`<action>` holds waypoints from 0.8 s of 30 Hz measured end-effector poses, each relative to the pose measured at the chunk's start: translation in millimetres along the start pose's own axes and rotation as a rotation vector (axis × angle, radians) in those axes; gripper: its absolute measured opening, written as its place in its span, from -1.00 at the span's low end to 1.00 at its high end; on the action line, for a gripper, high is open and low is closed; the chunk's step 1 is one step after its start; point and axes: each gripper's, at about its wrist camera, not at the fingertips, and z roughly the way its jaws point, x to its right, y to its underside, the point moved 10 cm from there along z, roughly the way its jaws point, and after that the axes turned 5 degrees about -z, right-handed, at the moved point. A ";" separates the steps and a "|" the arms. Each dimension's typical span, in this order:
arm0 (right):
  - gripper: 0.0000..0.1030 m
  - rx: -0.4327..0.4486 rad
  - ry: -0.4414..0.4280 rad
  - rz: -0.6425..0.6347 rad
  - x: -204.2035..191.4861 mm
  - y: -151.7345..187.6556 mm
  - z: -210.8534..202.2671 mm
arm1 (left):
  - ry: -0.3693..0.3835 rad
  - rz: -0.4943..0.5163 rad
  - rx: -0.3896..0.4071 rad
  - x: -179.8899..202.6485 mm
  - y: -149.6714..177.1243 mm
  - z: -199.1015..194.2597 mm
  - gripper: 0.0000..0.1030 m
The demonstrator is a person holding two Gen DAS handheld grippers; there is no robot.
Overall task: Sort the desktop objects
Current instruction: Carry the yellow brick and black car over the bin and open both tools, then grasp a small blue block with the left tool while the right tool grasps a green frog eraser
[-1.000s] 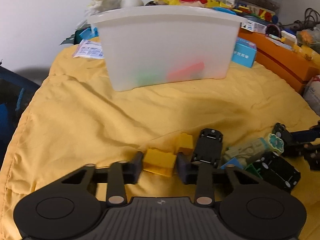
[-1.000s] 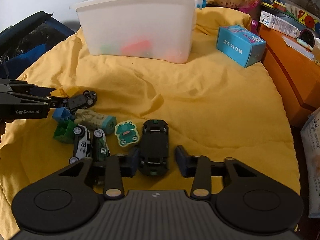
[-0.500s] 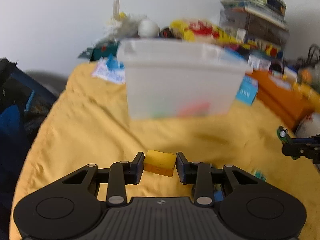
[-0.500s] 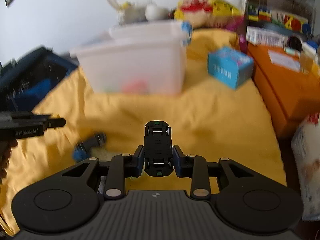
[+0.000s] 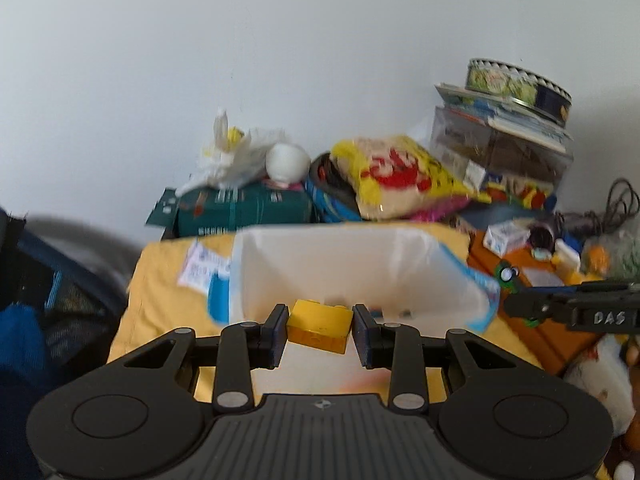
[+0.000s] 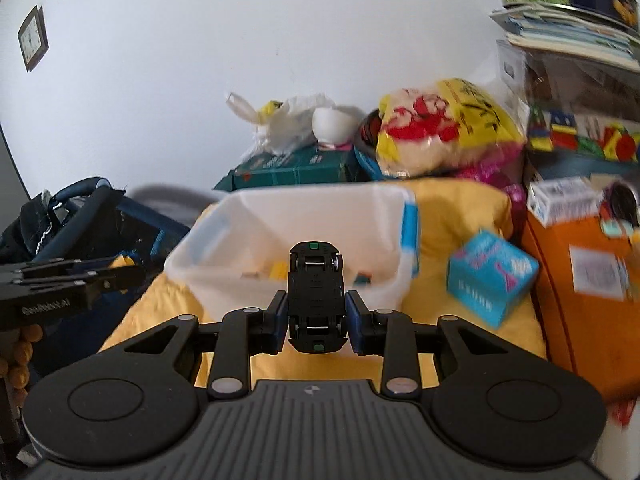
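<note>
Step in hand: carry to white bin (image 5: 360, 264), 2 items aloft.
Left claw (image 5: 320, 330): pinching yellow brick (image 5: 320, 326) above near rim.
Right claw (image 6: 317, 318): pinching black toy car (image 6: 316, 296), short of bin.
Next: advance over opening, spread claws.
Writing: "DAS", "GenRobot.AI" on claws.

Each matte black plastic tool, left (image 5: 320, 330) and right (image 6: 317, 322), has a ribbed grey-black base flanked by two round discs, silver pivot screws on its linkage arms, and dark blue fingers (image 5: 276, 332). At 9 o'clock in the right wrist view, the left tool's side carries white lettering, partly blurred.
</note>
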 end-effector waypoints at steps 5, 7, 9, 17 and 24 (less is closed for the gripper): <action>-0.35 -0.033 0.033 -0.026 9.2 -21.8 33.4 | -0.035 -0.019 -0.031 -5.4 -25.8 34.4 -0.27; -0.35 -0.055 0.042 -0.023 12.6 -25.8 47.1 | -0.064 -0.006 -0.037 -7.1 -35.9 50.2 -0.27; -0.35 -0.073 0.052 -0.027 14.1 -29.8 59.3 | -0.079 -0.013 -0.043 -8.6 -42.7 62.5 -0.26; 0.27 -0.090 0.075 -0.071 16.2 -36.1 78.4 | -0.136 -0.016 -0.080 -22.9 -40.7 86.1 0.15; 0.27 -0.024 0.005 -0.054 5.7 -10.3 35.0 | -0.082 0.040 -0.049 -14.5 4.2 41.0 0.15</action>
